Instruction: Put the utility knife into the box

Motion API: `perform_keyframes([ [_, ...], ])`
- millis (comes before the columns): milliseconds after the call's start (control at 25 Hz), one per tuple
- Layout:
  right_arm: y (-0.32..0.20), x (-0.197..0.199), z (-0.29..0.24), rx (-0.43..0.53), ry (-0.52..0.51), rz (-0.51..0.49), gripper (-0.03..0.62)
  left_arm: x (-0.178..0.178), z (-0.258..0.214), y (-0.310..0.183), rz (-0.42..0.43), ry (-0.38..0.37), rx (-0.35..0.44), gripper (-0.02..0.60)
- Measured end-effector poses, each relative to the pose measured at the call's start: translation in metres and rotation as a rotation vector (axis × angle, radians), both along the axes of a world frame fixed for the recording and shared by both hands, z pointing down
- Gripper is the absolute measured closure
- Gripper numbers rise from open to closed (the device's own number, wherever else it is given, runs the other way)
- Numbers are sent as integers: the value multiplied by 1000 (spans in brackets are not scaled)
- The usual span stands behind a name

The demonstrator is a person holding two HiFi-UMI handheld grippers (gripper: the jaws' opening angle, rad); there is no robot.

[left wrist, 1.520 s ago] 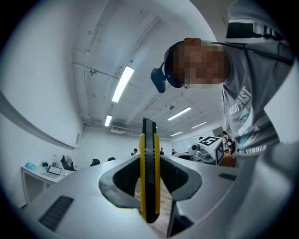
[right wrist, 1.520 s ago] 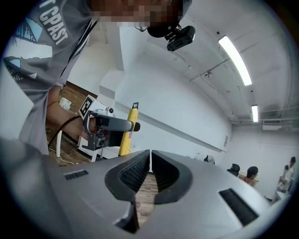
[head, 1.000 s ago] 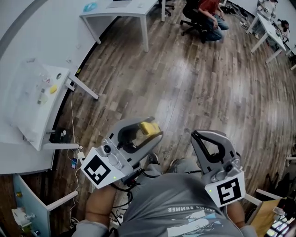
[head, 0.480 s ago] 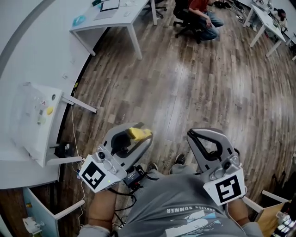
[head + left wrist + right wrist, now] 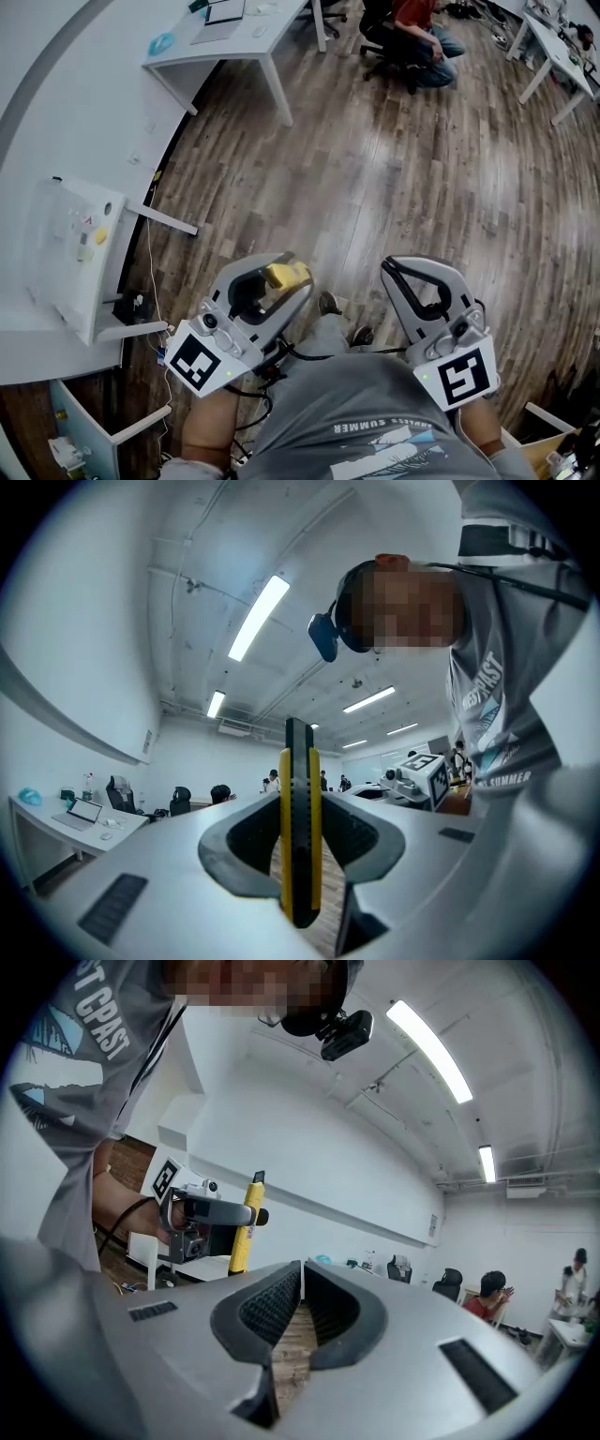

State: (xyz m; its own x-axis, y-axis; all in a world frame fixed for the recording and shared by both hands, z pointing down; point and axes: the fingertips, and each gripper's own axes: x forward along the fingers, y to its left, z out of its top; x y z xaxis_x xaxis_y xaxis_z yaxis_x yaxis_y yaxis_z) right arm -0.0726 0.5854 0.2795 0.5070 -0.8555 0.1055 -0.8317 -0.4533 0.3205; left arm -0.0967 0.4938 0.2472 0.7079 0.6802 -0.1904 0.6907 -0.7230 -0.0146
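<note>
My left gripper [image 5: 292, 274] is shut on a yellow and black utility knife [image 5: 286, 275], held up in front of the person's chest over the wooden floor. In the left gripper view the knife [image 5: 300, 829] stands upright, clamped between the jaws of my left gripper [image 5: 300, 808]. My right gripper [image 5: 392, 270] hovers beside it at the right, shut with nothing in it; in its own view my right gripper [image 5: 302, 1286] has its pads touching. A clear plastic box [image 5: 67, 246] with small items in it lies on the white table [image 5: 28, 328] at the far left.
A white desk [image 5: 239, 37] with a laptop stands at the back, and a seated person [image 5: 417, 33] is beyond it. Cables and a power strip [image 5: 131, 305] lie on the floor by the left table. Another white desk [image 5: 553, 52] is at the back right.
The head view has tilted slightly. My left gripper, still shut on the knife, has sunk a little lower and leftward in the view. The right gripper has hardly moved.
</note>
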Motion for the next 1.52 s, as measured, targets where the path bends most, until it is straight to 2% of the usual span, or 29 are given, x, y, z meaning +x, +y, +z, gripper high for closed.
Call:
perform_keyframes([
  [320,-42,63,-4,-55,19,44,571,74,9,-39,66,17,-41,445],
  [520,-58,99,1,-76,-16,47,571,116,6,-56,78,13,-66,445],
  [680,-49,139,0,-78,-11,10,571,154,10,-53,45,-12,-78,445],
  [800,-43,172,3,-64,-23,-13,571,186,7,-45,17,-3,-85,445],
  [1120,-18,262,-9,-20,8,-150,571,258,1,-24,-132,17,-39,445],
  [1320,-14,306,2,-7,-56,-165,572,296,5,-22,-177,-22,-39,445],
  [1520,-32,360,6,-19,-65,-167,571,348,2,-42,-189,0,-31,445],
])
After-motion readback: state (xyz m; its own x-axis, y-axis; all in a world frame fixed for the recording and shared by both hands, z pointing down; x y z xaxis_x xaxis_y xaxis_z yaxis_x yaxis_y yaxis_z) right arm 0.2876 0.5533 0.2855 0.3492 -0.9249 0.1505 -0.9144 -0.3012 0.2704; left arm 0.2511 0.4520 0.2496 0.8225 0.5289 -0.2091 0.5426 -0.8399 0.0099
